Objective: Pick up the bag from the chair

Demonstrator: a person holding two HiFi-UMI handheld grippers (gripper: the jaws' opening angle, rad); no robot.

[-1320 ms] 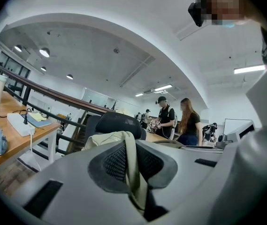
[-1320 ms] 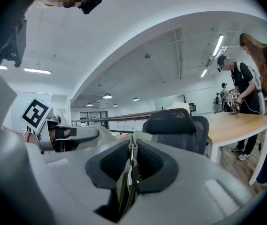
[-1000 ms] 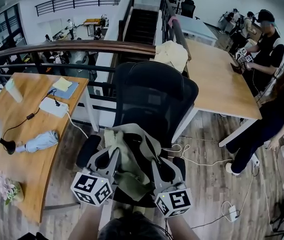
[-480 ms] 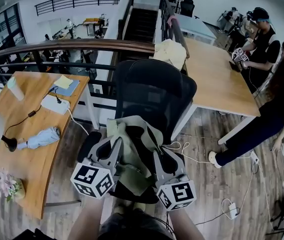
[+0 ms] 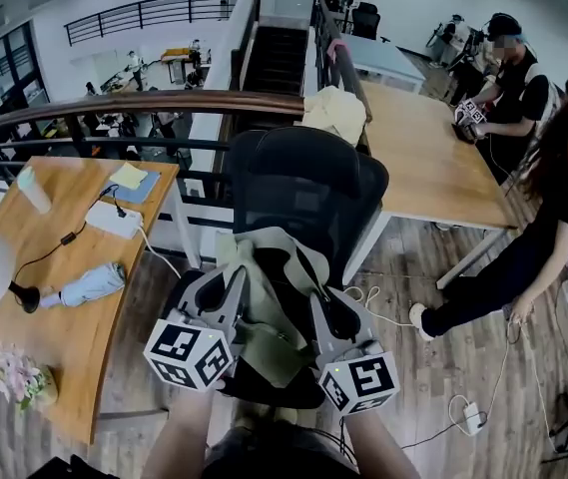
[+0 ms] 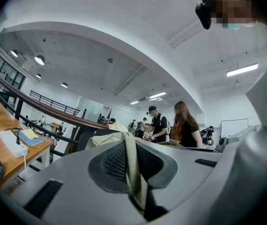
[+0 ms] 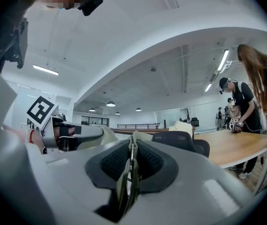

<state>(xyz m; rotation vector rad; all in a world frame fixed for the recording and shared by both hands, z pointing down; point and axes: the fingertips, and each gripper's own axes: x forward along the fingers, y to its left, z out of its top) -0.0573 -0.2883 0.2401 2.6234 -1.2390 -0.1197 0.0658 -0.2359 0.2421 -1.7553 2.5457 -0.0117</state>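
Two grippers are pinching the olive bag (image 5: 264, 267): left gripper (image 5: 232, 289) is clamping a flat fabric strap, right gripper (image 7: 130, 172) a thinner strap. Bag is sagging between them over the chair (image 5: 308, 183) seat. Looking soft, floppy, light; straps are probably giving the surest hold.

Black office chair (image 5: 308, 193) stands on wood floor (image 5: 413, 367), olive bag (image 5: 264, 337) over its seat.
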